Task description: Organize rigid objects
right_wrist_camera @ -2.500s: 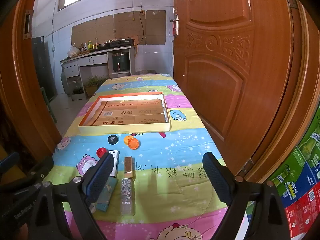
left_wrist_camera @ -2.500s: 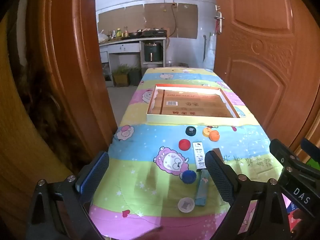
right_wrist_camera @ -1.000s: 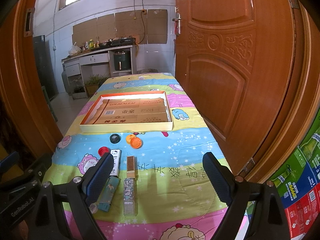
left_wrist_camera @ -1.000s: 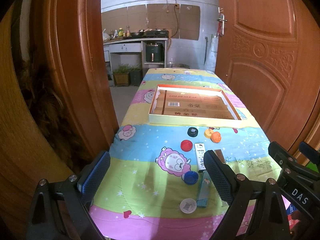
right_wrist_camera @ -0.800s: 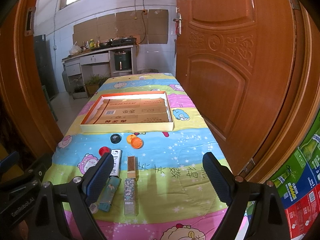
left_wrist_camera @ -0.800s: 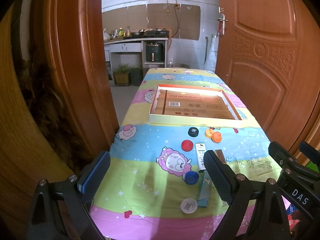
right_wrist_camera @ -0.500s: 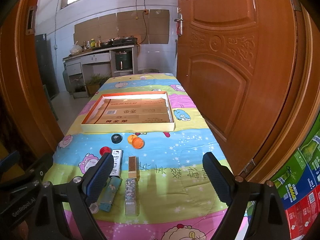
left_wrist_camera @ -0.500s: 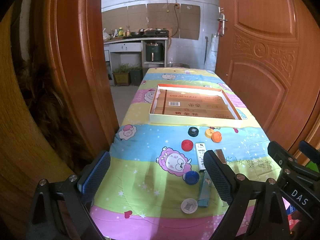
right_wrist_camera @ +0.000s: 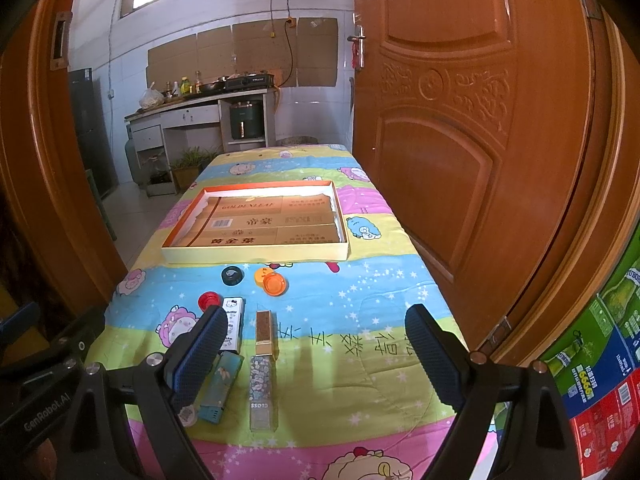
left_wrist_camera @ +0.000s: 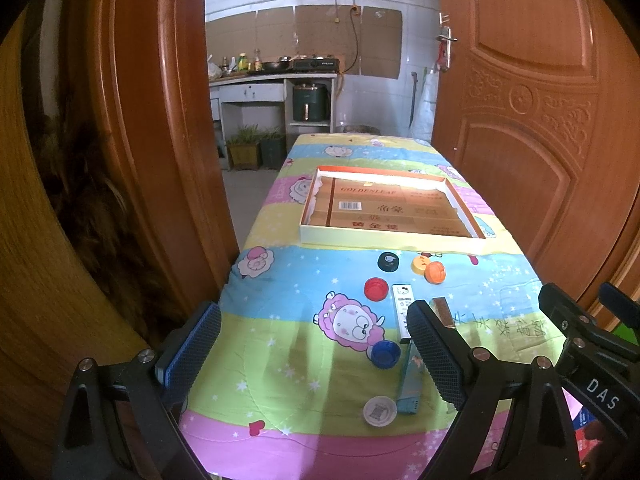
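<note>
Both claws are held above the near end of the counter [left_wrist_camera: 280, 364], which is draped in a striped cartoon cloth. The left claw [left_wrist_camera: 312, 354] is spread wide with nothing between its fingers; the right claw [right_wrist_camera: 316, 354] is spread just as wide and is likewise empty.

A shallow tray [right_wrist_camera: 256, 255] lined with flattened cardboard is seen lying flat on the counter, farther from the claws. Just in front of the tray a black cap [right_wrist_camera: 232, 275], a yellow cap [right_wrist_camera: 261, 275] and an orange cap [right_wrist_camera: 275, 284] are lined up, the orange one touching the yellow. Nearer than the tray, a red cap [left_wrist_camera: 376, 289] is found beside a white slim box [left_wrist_camera: 403, 312]. Nearer again, a blue cap [left_wrist_camera: 385, 353], a teal box [right_wrist_camera: 221, 384] and a round white disc [left_wrist_camera: 380, 411] are spread out. A gold-capped patterned tube [right_wrist_camera: 264, 364] lies lengthwise beside the teal box, well short of the tray.
</note>
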`<state>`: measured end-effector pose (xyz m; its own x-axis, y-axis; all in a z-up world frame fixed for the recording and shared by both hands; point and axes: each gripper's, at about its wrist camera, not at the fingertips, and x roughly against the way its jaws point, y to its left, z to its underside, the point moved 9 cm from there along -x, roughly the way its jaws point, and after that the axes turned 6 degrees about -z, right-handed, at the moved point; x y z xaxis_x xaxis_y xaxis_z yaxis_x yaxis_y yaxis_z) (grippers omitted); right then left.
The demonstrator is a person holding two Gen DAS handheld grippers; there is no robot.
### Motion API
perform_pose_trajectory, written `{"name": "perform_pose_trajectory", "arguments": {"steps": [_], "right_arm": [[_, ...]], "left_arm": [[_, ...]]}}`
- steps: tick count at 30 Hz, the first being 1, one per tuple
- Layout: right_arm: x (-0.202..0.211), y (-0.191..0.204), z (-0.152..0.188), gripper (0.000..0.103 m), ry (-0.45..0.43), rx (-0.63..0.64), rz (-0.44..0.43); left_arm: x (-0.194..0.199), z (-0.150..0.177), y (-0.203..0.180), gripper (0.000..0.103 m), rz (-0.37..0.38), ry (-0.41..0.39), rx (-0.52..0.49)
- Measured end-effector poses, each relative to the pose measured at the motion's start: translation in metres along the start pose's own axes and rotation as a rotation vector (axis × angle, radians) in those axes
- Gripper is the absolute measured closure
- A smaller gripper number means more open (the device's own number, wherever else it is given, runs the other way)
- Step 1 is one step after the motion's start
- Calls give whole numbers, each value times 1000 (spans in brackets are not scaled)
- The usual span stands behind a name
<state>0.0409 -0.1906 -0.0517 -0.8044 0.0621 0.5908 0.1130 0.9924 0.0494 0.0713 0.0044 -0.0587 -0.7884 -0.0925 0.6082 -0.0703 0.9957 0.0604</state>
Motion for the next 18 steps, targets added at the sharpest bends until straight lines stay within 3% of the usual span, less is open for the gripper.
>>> {"name": "perform_pose_trajectory", "arguments": {"steps": [18], "right_arm": [[-11, -11, 10, 12, 27, -20, 7]], "left_arm": [[-18, 12, 4, 9, -15, 39, 14]]}}
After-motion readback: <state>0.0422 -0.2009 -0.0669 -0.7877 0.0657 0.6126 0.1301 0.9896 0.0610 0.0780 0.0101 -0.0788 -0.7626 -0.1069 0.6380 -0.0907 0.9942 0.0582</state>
